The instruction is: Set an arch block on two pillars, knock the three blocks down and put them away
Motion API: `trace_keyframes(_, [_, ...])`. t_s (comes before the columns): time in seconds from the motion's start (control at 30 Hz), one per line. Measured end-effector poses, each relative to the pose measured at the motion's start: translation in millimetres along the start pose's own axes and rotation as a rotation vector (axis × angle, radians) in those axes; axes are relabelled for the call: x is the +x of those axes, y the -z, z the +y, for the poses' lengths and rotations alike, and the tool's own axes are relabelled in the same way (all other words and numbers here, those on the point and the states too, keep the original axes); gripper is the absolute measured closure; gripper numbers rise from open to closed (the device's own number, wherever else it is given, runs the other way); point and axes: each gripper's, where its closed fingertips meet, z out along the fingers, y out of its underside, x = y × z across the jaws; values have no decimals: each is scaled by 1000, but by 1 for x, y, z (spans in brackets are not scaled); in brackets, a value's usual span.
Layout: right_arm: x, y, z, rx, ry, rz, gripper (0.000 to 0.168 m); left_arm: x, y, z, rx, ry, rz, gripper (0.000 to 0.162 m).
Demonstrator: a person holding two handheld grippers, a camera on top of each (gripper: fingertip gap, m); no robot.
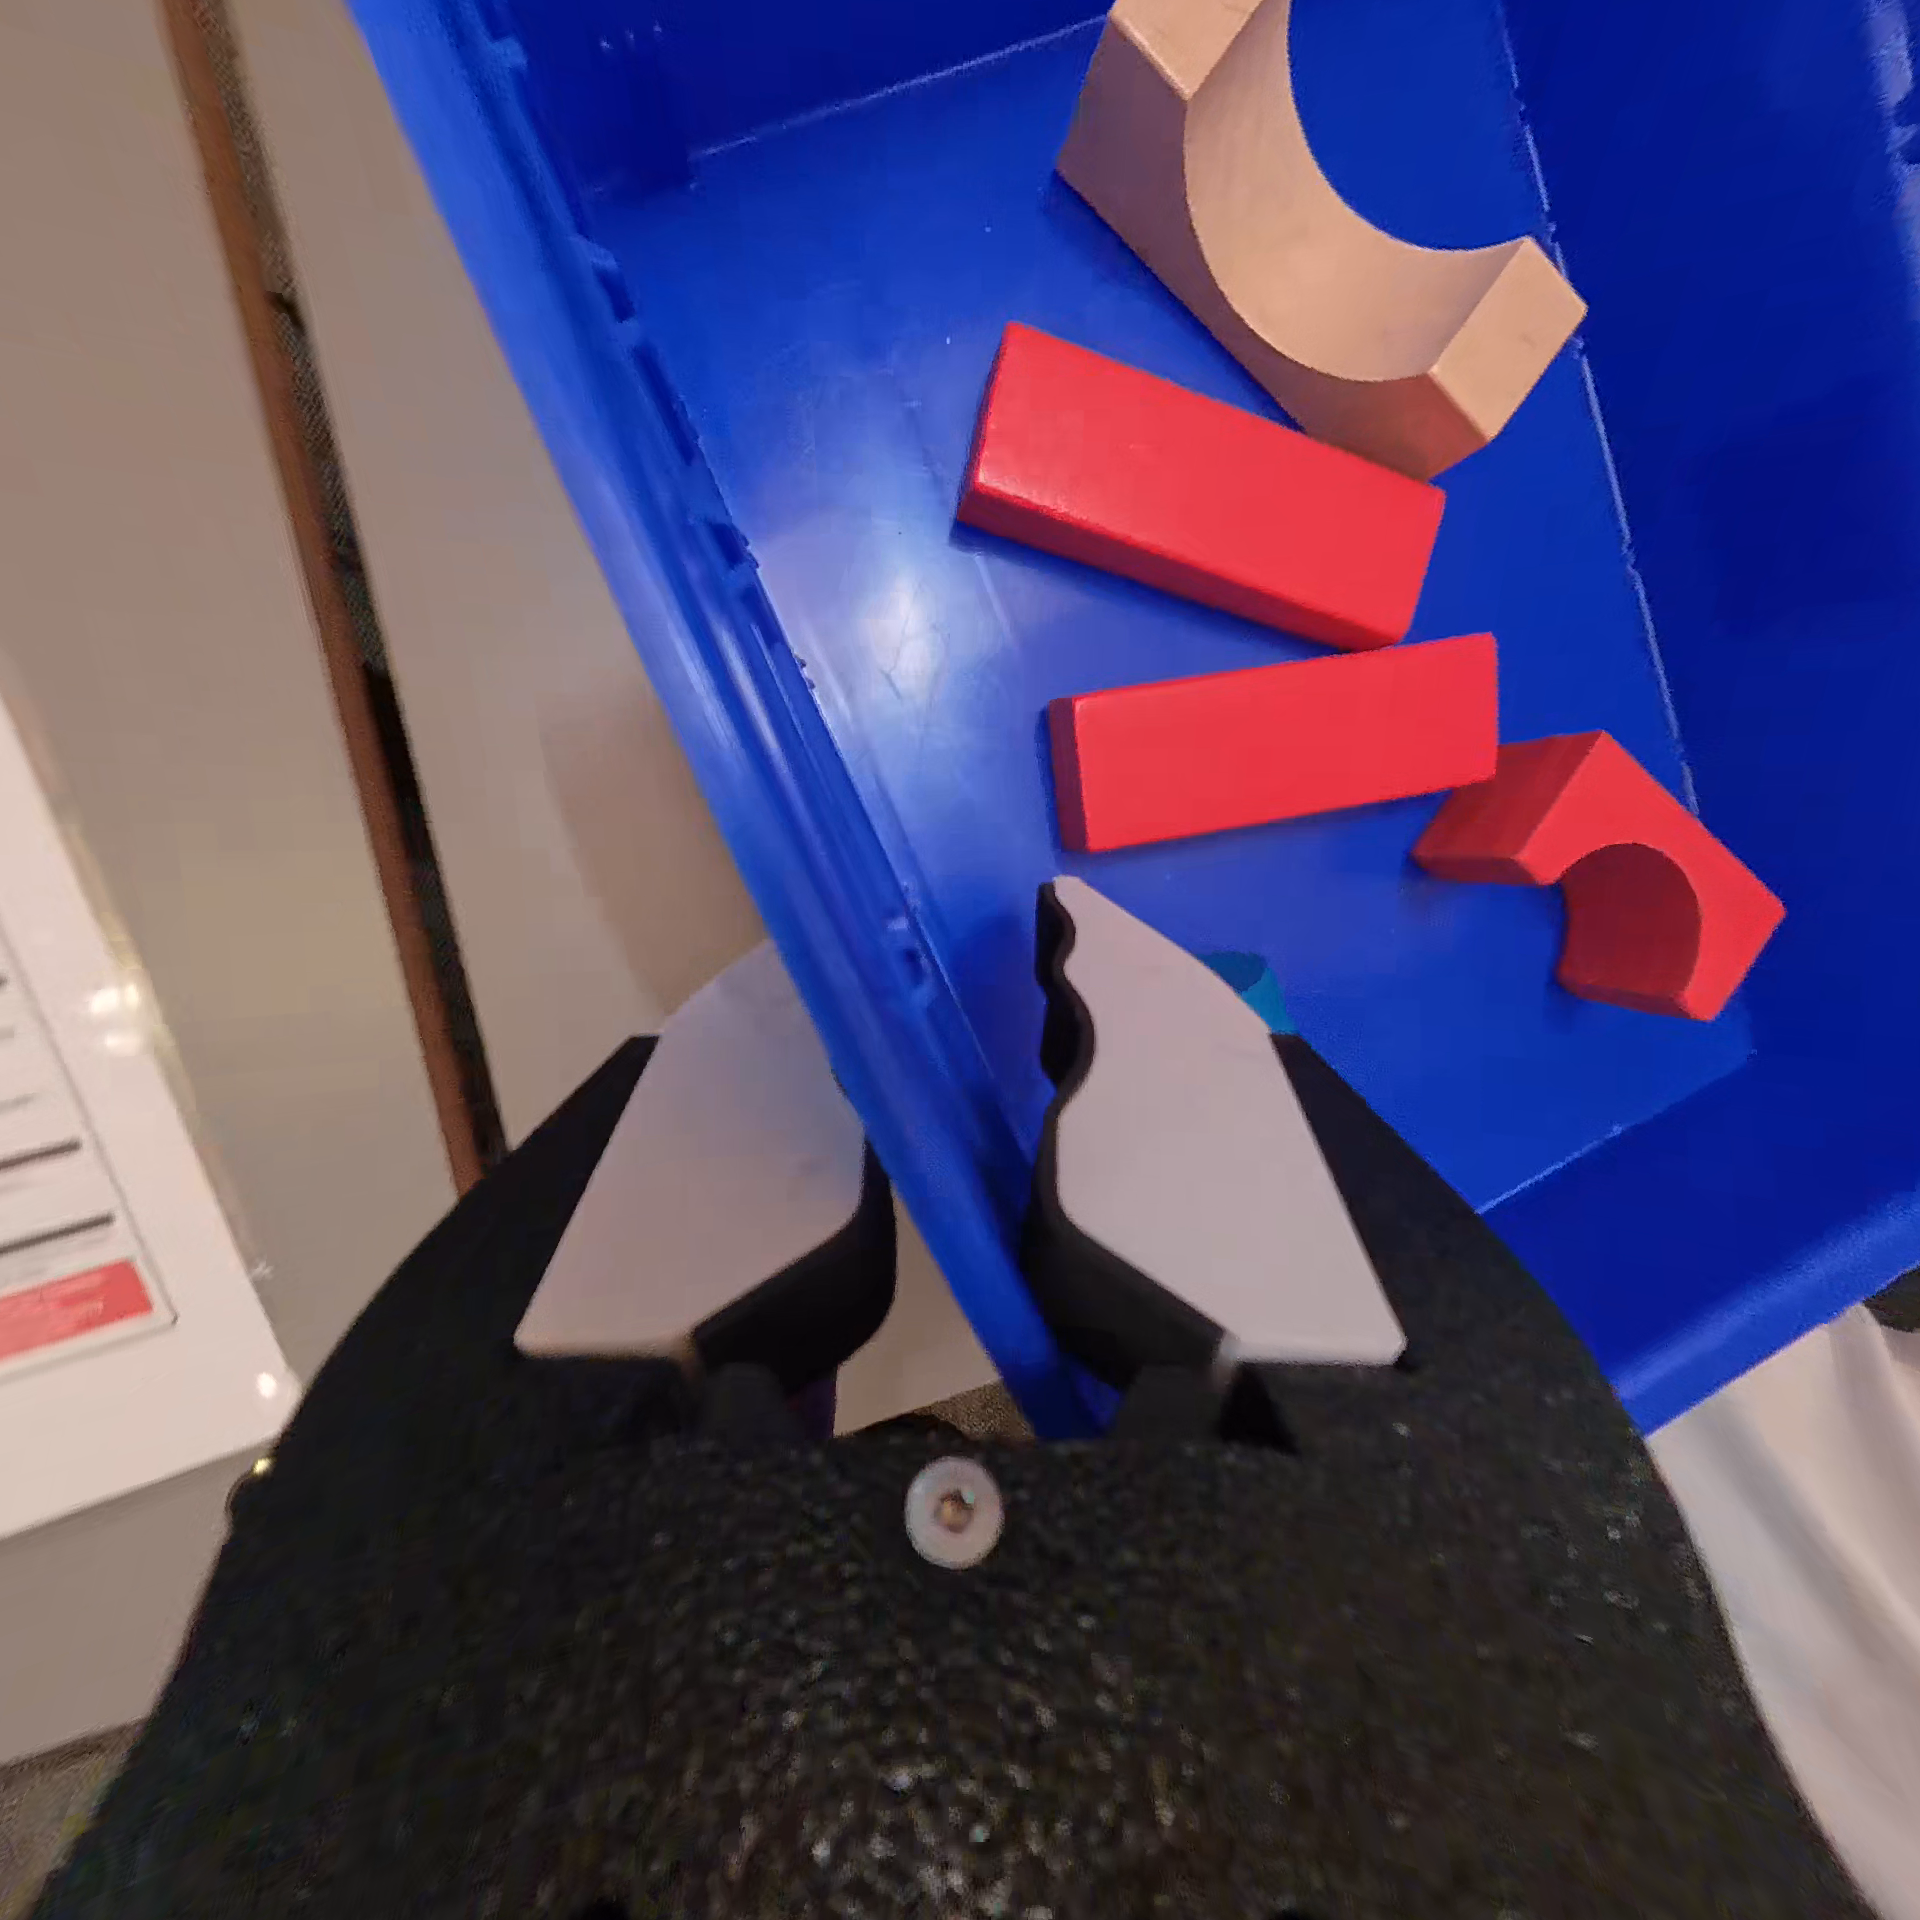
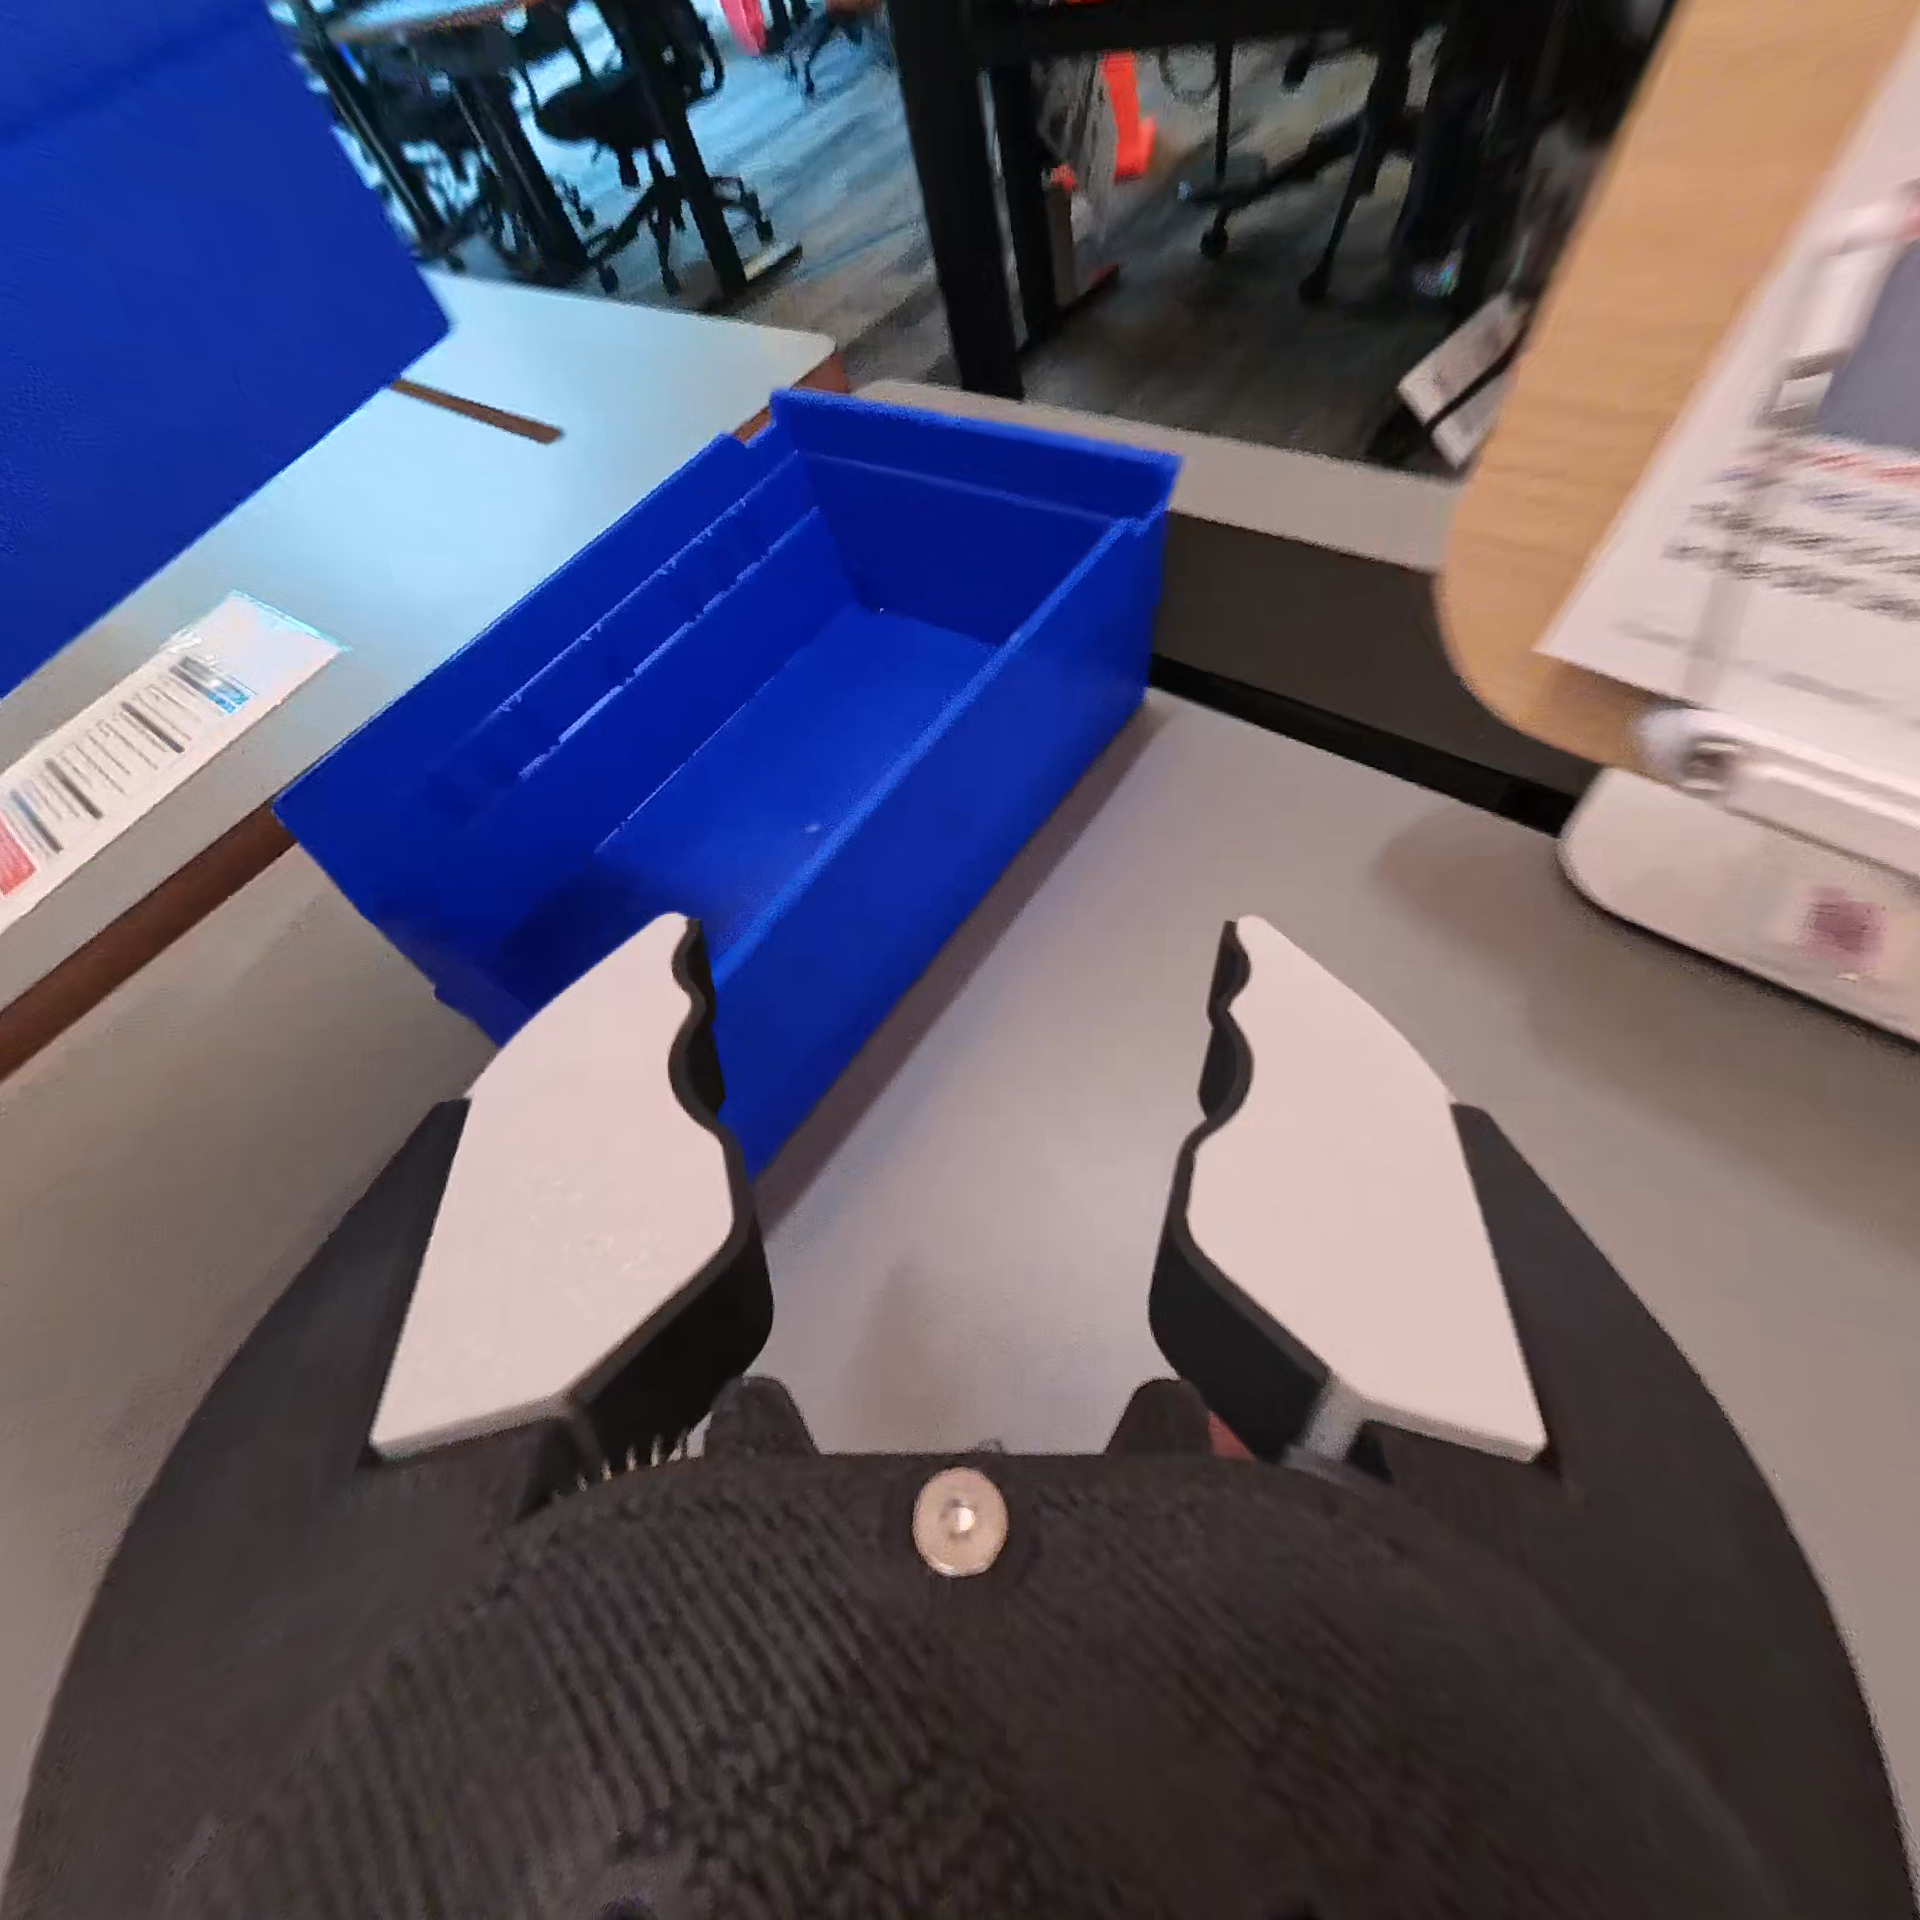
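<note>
My left gripper (image 1: 914,935) is shut on the side wall of a blue plastic bin (image 1: 790,582), one finger outside and one inside, and holds it tilted in the air. Inside the bin lie two flat red blocks (image 1: 1195,488) (image 1: 1278,738), a red arch block (image 1: 1621,883), a plain wooden arch block (image 1: 1309,239) and a small light-blue piece (image 1: 1252,987) mostly hidden behind the inner finger. My right gripper (image 2: 966,966) is open and empty above the grey table (image 2: 1039,1091), just in front of a second, empty blue bin (image 2: 810,727). The held bin shows at the upper left (image 2: 156,312).
A white device (image 2: 1745,914) with papers and a tan board (image 2: 1621,364) stands at the right. A labelled sheet (image 2: 135,738) lies on the adjoining table at left. Chairs and table legs stand beyond the far edge. A white printed sheet (image 1: 62,1195) shows below the held bin.
</note>
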Motion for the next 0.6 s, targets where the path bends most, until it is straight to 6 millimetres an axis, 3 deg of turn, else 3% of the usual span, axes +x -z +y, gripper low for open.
trace_keyframes(0.13, [-17,-66,9,-142,-54,32,82,-40,12,32,-22,70,-38,136])
trace_keyframes(0.27, [-23,-107,17,-204,-76,71,85,-68,20,58,-34,109,-72,135])
trace_keyframes(0.37, [-24,-126,35,-278,-24,106,93,-83,23,72,-37,133,-77,135])
trace_keyframes(0.43, [-26,-133,49,-324,9,103,114,-90,23,79,-40,144,-78,135])
trace_keyframes(0.53, [-17,-136,48,-296,-36,165,128,-95,20,86,-34,158,-72,135])
trace_keyframes(0.6, [-7,-135,48,-302,31,209,138,-97,18,90,-35,164,-68,135])
